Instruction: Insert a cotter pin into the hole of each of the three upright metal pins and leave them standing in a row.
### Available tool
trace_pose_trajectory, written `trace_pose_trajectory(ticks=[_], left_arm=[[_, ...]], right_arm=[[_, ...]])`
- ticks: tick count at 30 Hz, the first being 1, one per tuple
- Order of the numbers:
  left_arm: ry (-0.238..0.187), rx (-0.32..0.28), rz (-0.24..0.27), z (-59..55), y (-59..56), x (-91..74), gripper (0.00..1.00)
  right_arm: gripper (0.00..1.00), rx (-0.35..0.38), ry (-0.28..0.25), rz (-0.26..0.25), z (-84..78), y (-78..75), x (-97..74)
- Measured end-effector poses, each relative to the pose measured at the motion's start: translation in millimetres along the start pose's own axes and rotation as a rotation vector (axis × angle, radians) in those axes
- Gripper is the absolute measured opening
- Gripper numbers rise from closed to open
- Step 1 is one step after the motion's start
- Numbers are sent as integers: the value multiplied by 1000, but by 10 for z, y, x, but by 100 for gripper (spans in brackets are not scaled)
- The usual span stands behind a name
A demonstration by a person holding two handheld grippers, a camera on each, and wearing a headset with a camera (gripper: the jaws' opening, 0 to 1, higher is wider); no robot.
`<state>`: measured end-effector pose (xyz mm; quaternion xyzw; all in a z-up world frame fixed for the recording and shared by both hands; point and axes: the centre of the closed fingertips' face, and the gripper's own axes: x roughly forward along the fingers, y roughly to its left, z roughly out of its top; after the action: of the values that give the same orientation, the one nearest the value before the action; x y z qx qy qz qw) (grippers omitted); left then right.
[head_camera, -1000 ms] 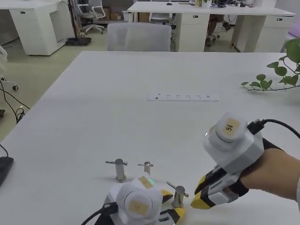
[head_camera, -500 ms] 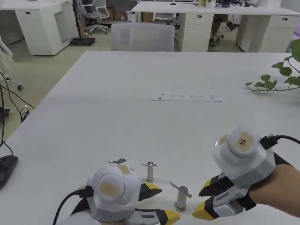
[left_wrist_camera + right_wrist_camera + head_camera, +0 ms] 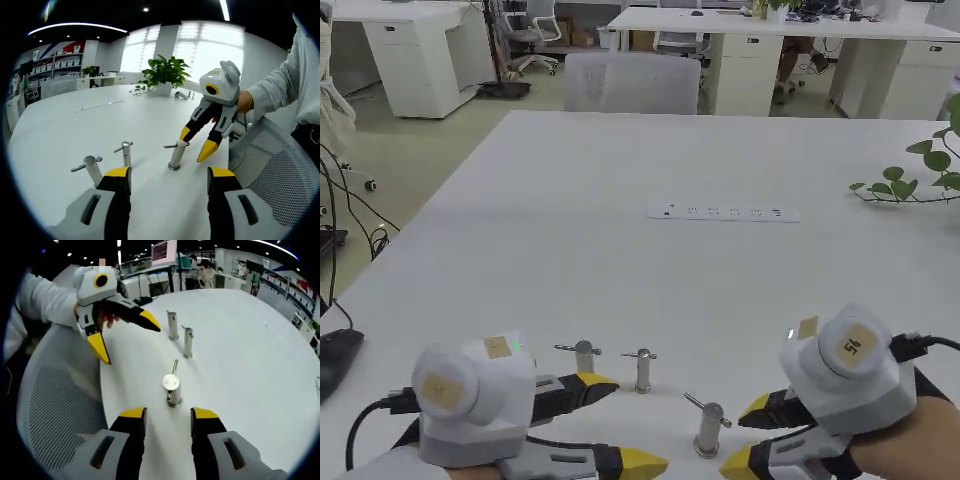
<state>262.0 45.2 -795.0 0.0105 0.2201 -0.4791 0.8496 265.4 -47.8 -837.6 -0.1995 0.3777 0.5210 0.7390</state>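
Work surface: white table point(image 3: 620, 260), smooth and matt, with a rounded near edge in the gripper views.
Left pin point(image 3: 584, 357): short upright cylinder of bright metal, standing at the near middle of the table.
Middle pin point(image 3: 642, 370): same shape, upright, just right of the left pin and apart from it.
Right pin point(image 3: 708, 428): upright on a small flared base, set nearer to the person than the other two, so the row bends toward the near edge.
Cotter pins point(image 3: 692, 402): a thin metal wire crosses the top of each upright pin and sticks out sideways.
Left gripper point(image 3: 630, 422): white plastic body, black fingers with yellow tips, fingers spread wide and gripping nothing. It sits near and left of the pins, touching none.
Right gripper point(image 3: 742, 438): same build, fingers parted and empty, just right of the right pin with a gap between. In its own view that pin stands ahead of the jaws.
Far items: a flat white power strip point(image 3: 723, 212) at mid-table; a leafy green plant point(image 3: 920, 180) at the right edge.
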Motion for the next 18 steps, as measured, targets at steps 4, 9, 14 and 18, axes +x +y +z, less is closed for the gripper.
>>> trace_pose_trajectory(ticks=[4,9,14,18], left_arm=[[-15,8,26,11,77,-180,63],[-20,25,64,-14,191,-408,64],[-44,18,100,-1,283,-589,66],[-70,14,112,21,312,-690,69]], right_arm=[[36,12,-48,-11,70,-24,-2],[35,39,-79,-6,112,-24,36],[33,34,-101,3,144,-1,108],[32,44,-115,4,167,3,157]])
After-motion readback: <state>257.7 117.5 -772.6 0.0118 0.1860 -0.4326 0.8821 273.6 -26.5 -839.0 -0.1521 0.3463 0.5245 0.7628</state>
